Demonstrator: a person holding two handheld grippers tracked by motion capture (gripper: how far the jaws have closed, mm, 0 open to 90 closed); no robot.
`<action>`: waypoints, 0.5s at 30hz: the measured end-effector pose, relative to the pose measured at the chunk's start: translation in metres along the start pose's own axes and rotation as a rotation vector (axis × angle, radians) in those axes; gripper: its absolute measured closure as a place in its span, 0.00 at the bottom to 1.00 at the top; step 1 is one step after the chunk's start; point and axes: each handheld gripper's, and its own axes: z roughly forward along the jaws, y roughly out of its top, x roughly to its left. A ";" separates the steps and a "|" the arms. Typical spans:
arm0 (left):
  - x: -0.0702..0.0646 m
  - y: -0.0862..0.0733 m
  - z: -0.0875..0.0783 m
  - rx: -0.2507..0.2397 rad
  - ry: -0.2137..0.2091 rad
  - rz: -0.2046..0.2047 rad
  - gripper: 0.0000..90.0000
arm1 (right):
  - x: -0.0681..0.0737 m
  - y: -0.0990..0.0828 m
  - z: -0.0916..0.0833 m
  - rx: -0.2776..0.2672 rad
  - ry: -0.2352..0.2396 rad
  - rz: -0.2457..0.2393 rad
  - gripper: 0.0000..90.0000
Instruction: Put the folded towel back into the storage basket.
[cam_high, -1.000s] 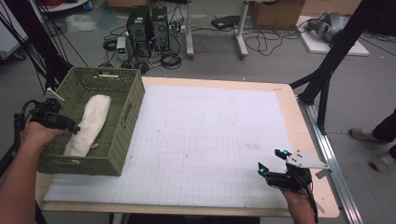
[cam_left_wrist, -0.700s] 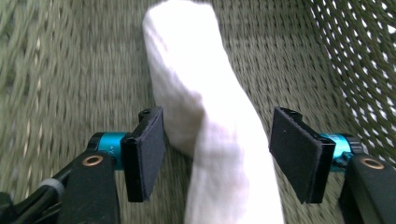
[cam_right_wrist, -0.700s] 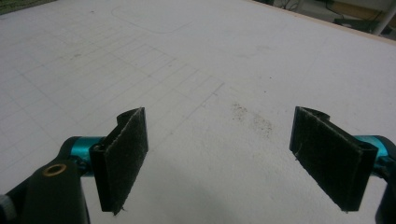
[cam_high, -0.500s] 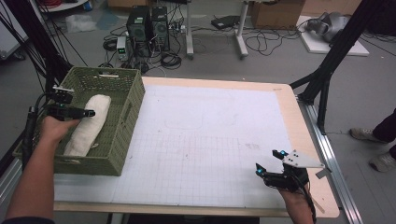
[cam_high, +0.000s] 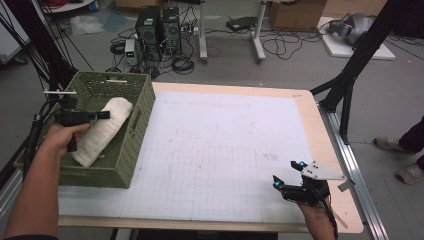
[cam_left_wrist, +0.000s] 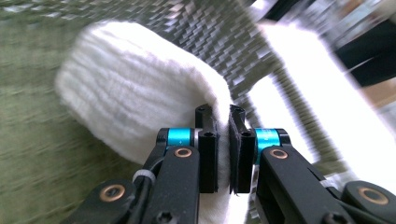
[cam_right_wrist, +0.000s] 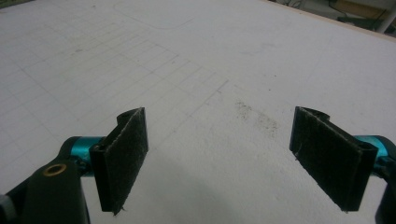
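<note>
Fluffy white cloth towel (cam_left_wrist: 140, 107); woven green plastic basket (cam_high: 131, 145); matt gridded mat (cam_high: 215, 150).

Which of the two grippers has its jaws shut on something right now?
The left gripper, over the green basket: its jaws pinch a fold of the white towel. The right gripper stands wide open over the bare white mat.

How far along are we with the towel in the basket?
Done: the left tool has just closed on an edge of the white rolled towel. In hand: the towel, lying inside the green basket. Left: lifting it out; the right tool waits open over the table.
</note>
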 end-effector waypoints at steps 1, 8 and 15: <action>0.002 0.000 0.000 0.005 0.034 -0.019 0.93 | 0.000 0.000 0.000 -0.004 -0.001 -0.002 0.20; 0.021 -0.012 0.015 0.154 0.588 0.025 0.59 | 0.000 0.000 -0.001 -0.003 0.004 -0.005 0.20; 0.003 -0.003 0.001 0.063 0.786 0.238 0.52 | -0.001 -0.001 -0.003 -0.007 -0.003 -0.001 0.20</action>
